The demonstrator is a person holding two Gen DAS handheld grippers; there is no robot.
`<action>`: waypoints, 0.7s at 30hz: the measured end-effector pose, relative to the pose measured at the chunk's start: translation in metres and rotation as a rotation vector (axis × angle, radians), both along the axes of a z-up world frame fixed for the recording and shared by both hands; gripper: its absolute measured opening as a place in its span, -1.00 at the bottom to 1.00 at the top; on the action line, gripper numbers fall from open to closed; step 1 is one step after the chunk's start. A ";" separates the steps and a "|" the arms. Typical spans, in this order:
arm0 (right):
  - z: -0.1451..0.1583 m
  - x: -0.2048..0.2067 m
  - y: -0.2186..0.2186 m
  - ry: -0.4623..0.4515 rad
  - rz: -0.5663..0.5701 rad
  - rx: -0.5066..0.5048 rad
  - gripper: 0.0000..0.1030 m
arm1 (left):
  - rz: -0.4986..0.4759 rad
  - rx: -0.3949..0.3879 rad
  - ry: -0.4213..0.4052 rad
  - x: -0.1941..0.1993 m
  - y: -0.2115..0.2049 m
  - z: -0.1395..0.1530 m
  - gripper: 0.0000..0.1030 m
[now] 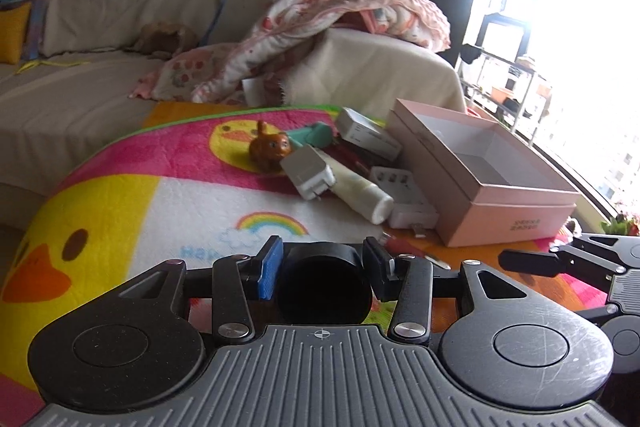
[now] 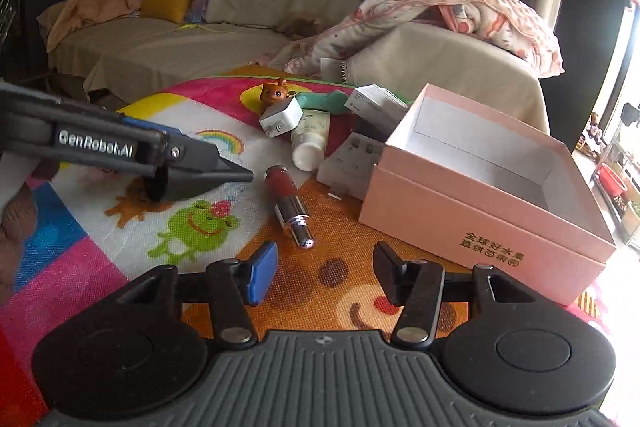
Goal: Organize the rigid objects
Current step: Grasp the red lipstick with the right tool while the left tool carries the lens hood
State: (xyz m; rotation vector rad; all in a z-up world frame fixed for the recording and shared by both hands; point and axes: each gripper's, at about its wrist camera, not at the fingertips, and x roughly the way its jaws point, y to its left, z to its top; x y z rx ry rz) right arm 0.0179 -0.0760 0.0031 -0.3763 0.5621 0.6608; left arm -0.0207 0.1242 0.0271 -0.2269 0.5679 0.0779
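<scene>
My left gripper (image 1: pixel 324 267) is shut on a black round container (image 1: pixel 324 287), held above the colourful mat; it also shows in the right wrist view (image 2: pixel 168 183). My right gripper (image 2: pixel 324 275) is open and empty, just short of a red lipstick (image 2: pixel 290 201) lying on the mat. An open pink box (image 2: pixel 476 203) (image 1: pixel 492 187) stands to the right, empty inside. A pile lies beyond: a brown toy animal (image 1: pixel 270 147), a white charger (image 1: pixel 310 173), a white tube (image 1: pixel 360 193), a white case (image 1: pixel 404 201), a teal object (image 1: pixel 314 137), a small white carton (image 1: pixel 366 135).
The cartoon mat (image 1: pixel 132 199) covers the table. A beige sofa (image 2: pixel 168 39) with pillows and a pink floral blanket (image 2: pixel 440 11) stands behind. A bright window (image 1: pixel 580 47) is at the right.
</scene>
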 end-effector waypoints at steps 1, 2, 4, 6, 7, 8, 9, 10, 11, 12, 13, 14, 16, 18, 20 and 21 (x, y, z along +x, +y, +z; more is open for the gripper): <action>-0.001 0.002 0.003 -0.015 -0.010 -0.016 0.03 | 0.015 0.008 0.005 0.005 0.005 0.001 -0.05; -0.002 0.005 0.007 -0.044 -0.040 -0.044 0.03 | 0.025 0.015 0.009 0.010 0.007 0.001 -0.07; -0.004 0.009 0.005 -0.107 -0.112 -0.083 0.03 | 0.020 0.022 0.017 0.020 0.008 0.000 -0.10; -0.005 0.013 -0.003 -0.114 -0.144 -0.088 0.03 | -0.005 0.021 0.017 0.027 0.004 -0.002 -0.12; -0.005 0.013 -0.008 -0.092 -0.140 -0.072 0.03 | -0.021 0.020 0.018 0.029 0.000 -0.002 -0.12; -0.004 0.012 -0.014 -0.068 -0.135 -0.052 0.03 | -0.041 0.015 0.019 0.030 -0.003 -0.002 -0.12; -0.003 0.011 -0.019 -0.042 -0.129 -0.033 0.03 | -0.064 0.009 0.020 0.030 -0.007 -0.003 -0.12; -0.003 0.008 -0.023 -0.016 -0.123 -0.014 0.05 | -0.084 0.007 0.021 0.028 -0.012 -0.004 -0.12; -0.002 0.006 -0.026 0.012 -0.116 0.009 0.07 | -0.102 -0.001 0.022 0.025 -0.016 -0.004 -0.12; -0.002 0.004 -0.028 0.040 -0.112 0.034 0.15 | -0.118 -0.019 0.026 0.022 -0.017 -0.004 -0.12; -0.002 0.002 -0.029 0.080 -0.107 0.063 0.24 | -0.132 -0.044 0.032 0.019 -0.018 -0.005 -0.12; -0.003 0.001 -0.028 0.120 -0.097 0.084 0.26 | -0.144 -0.068 0.037 0.015 -0.018 -0.005 -0.12; -0.006 -0.002 -0.021 0.177 -0.062 0.097 0.27 | -0.158 -0.098 0.045 0.005 -0.018 -0.005 -0.12; -0.009 -0.008 -0.012 0.158 -0.055 0.087 0.29 | -0.147 -0.097 0.044 -0.006 -0.016 -0.005 -0.12; -0.009 -0.011 -0.004 0.139 -0.076 0.071 0.32 | -0.116 -0.063 0.032 -0.016 -0.015 -0.004 -0.12; -0.009 -0.010 -0.003 0.147 -0.104 0.078 0.35 | -0.094 -0.040 0.026 -0.020 -0.014 -0.004 -0.12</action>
